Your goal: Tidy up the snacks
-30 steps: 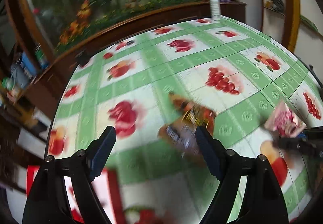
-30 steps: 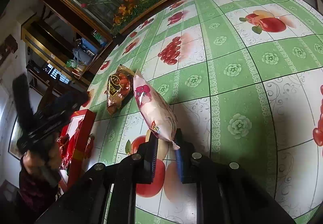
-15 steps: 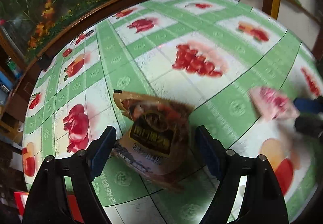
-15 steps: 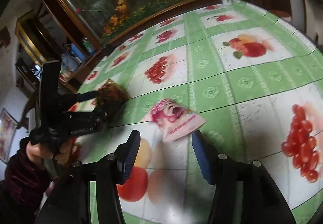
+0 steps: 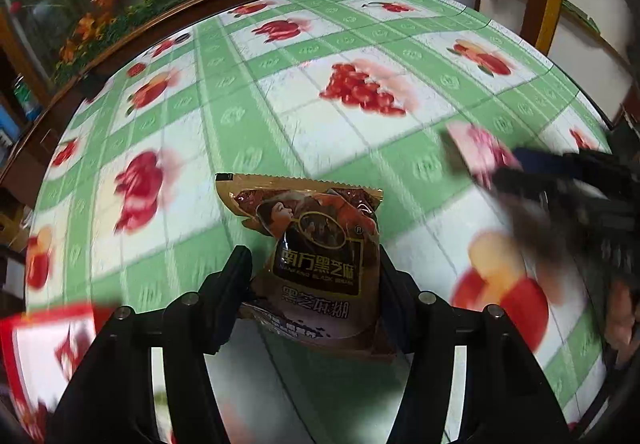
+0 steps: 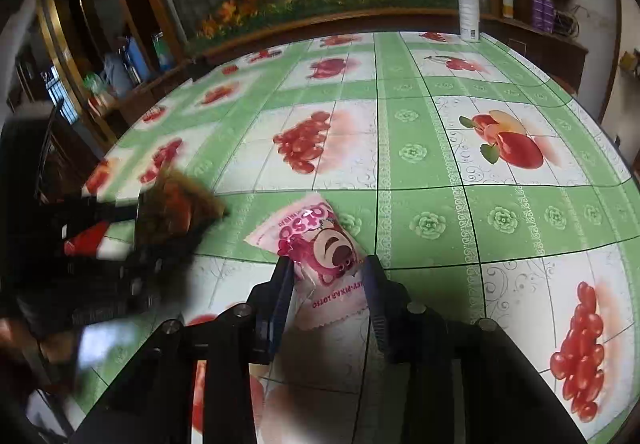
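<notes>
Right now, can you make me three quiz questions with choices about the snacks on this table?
1. Where is the white spray bottle?
A. at the table's far edge
B. in the red box
C. on the pink packet

2. What colour is the bear packet?
A. blue
B. pink
C. yellow

3. The brown packet is:
A. torn open
B. standing upright
C. between the left hand-held gripper's fingers

Answers: A, it stands by the far wooden rim. B, its wrapper is pink. C, a closing finger sits on each side of it.
</notes>
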`<action>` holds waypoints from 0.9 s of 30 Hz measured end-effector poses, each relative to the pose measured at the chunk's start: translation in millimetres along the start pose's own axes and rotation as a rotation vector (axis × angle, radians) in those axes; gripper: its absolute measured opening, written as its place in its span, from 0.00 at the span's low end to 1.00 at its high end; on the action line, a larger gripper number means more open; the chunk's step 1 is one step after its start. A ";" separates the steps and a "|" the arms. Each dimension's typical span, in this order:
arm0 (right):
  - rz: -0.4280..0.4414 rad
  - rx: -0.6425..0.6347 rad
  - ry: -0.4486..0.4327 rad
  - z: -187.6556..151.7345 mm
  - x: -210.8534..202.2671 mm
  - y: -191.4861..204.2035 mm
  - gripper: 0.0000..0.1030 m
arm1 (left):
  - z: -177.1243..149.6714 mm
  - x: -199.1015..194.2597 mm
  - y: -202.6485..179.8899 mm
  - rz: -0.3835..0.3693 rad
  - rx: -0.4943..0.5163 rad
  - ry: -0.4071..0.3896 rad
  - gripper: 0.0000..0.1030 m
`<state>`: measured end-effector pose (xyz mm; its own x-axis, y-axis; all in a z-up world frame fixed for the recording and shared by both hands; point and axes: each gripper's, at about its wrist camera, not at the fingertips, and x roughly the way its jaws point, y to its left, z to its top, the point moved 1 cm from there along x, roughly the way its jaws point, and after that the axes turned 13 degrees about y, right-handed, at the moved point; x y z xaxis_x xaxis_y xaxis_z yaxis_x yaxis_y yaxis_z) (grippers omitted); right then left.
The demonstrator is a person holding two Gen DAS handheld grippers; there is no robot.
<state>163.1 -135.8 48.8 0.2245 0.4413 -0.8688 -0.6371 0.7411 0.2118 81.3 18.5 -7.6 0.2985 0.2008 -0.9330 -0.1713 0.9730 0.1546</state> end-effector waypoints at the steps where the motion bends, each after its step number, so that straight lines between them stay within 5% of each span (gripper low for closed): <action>1: 0.008 0.008 0.004 -1.8 -0.5 -1.3 0.32 | -9.1 -3.6 -0.7 0.004 -0.013 0.006 0.56; 6: 0.061 0.048 0.034 -14.5 -5.1 2.0 0.31 | -53.0 -19.7 -3.9 0.018 -0.037 0.004 0.56; 9: 0.109 0.074 0.077 -24.1 -8.9 12.2 0.18 | -74.1 -27.6 -3.5 0.027 -0.049 -0.002 0.56; 12: 0.114 0.054 0.098 -38.1 -11.0 28.2 0.16 | -89.4 -32.7 -1.6 0.039 -0.060 -0.012 0.57; 27: 0.157 0.051 0.118 -77.8 -35.8 60.9 0.13 | -122.1 -43.8 7.4 0.012 -0.111 -0.031 0.56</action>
<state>58.9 -145.8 58.0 0.0354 0.4935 -0.8690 -0.6185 0.6938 0.3689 -47.7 3.0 -5.2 0.3246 0.2180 -0.9204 -0.2781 0.9521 0.1274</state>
